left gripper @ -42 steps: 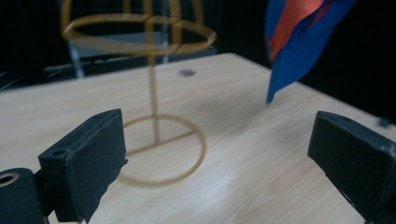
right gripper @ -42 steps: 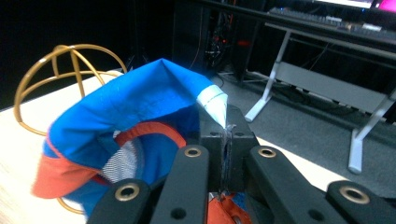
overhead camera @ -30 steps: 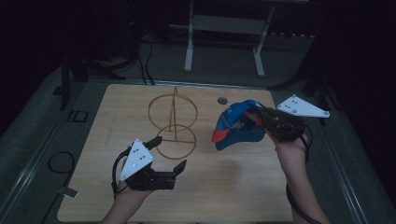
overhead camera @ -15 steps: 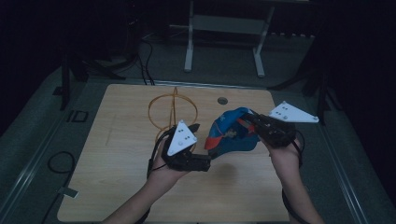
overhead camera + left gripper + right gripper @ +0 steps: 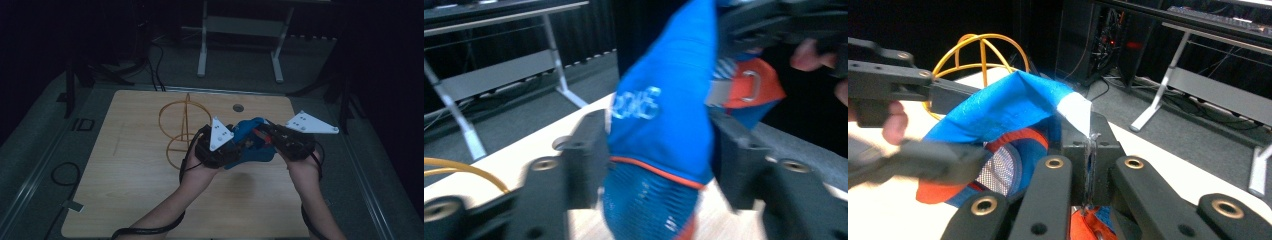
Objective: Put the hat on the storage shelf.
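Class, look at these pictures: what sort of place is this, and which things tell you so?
Probably a lab or workshop: a light wooden worktable, a grey metal-framed bench behind it, and black cables on the dark floor.

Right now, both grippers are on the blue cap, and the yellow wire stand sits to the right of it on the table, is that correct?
Not quite: in the high view the yellow wire stand sits left of the blue cap. Both the left gripper and right gripper are on it.

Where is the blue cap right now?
In the high view the blue cap is at mid-table, between the left gripper and right gripper, just right of the yellow wire stand.
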{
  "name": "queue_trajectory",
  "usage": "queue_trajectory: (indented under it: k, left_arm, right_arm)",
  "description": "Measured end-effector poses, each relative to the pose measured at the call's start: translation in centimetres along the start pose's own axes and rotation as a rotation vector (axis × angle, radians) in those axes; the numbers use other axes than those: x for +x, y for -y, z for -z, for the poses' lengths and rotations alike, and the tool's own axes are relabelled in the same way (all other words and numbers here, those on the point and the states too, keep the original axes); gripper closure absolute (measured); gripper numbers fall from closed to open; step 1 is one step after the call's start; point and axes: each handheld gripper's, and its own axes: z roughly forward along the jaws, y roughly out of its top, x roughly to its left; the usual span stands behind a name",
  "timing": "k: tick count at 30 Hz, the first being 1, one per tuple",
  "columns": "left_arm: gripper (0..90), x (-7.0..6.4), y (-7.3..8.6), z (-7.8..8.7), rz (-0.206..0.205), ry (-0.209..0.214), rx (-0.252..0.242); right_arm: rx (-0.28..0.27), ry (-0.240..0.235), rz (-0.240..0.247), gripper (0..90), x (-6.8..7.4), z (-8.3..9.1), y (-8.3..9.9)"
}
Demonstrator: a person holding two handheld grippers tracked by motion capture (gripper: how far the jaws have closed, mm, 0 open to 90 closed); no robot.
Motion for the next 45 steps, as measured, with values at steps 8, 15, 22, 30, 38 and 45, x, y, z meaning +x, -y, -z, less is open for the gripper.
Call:
queue_trajectory:
  k: [8, 15, 22, 30, 38, 45]
  left_arm:
    - [84.3, 0.5, -0.3, -0.2, -0.027, -0.034, 0.012]
    - [87.0, 0.4, -0.6, -0.2, -0.07, -0.047, 0.024]
    - [87.6, 0.3, -0.7, -0.2, -0.097, -0.034, 0.033]
    - [87.6, 0.6, -1.1, 0.2, -0.101, 0.023, -0.014]
    - [87.6, 0.6, -1.4, 0.7, -0.121, 0.045, -0.039]
    - [87.4, 0.9, -1.0, 1.5, -0.151, 0.14, -0.1]
  right_arm:
    - [0.008, -0.013, 0.011, 88.6, 0.3, 0.3, 0.4]
    - [0.002, -0.037, -0.009, 88.5, 0.6, 0.6, 1.1]
    - [0.007, -0.049, -0.004, 88.0, 1.2, 1.3, 2.4]
    - [-0.014, -0.124, -0.016, 83.4, 1.8, 2.6, 3.2]
    - [-0.049, -0.208, -0.018, 76.4, 2.8, 4.4, 3.6]
    - [-0.086, -0.257, 0.015, 68.2, 3.7, 6.5, 3.8]
